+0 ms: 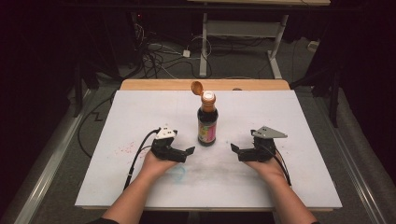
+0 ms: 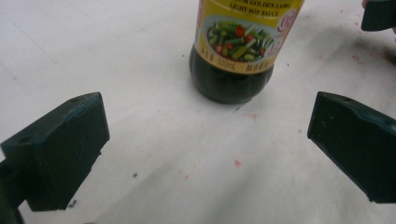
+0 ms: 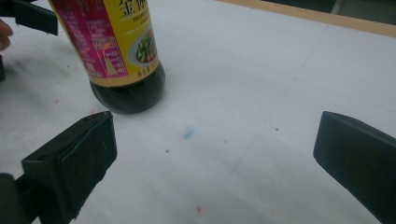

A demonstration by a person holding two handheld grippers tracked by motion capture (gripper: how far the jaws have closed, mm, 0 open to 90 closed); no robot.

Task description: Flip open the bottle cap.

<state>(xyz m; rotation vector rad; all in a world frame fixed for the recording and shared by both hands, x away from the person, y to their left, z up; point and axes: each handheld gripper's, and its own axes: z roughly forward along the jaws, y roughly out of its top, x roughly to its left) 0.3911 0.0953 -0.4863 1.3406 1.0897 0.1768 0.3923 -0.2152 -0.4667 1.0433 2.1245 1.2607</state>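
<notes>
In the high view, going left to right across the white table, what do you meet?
Left gripper, jaws open → soy sauce bottle, upright with its orange flip cap open → right gripper, jaws open. All are on or over the white table.

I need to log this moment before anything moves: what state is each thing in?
Soy sauce bottle: upright on the table, touched by neither tongs.
Flip cap: open, hinged back.
Left tongs: open, holding nothing.
Right tongs: open, holding nothing.
</notes>
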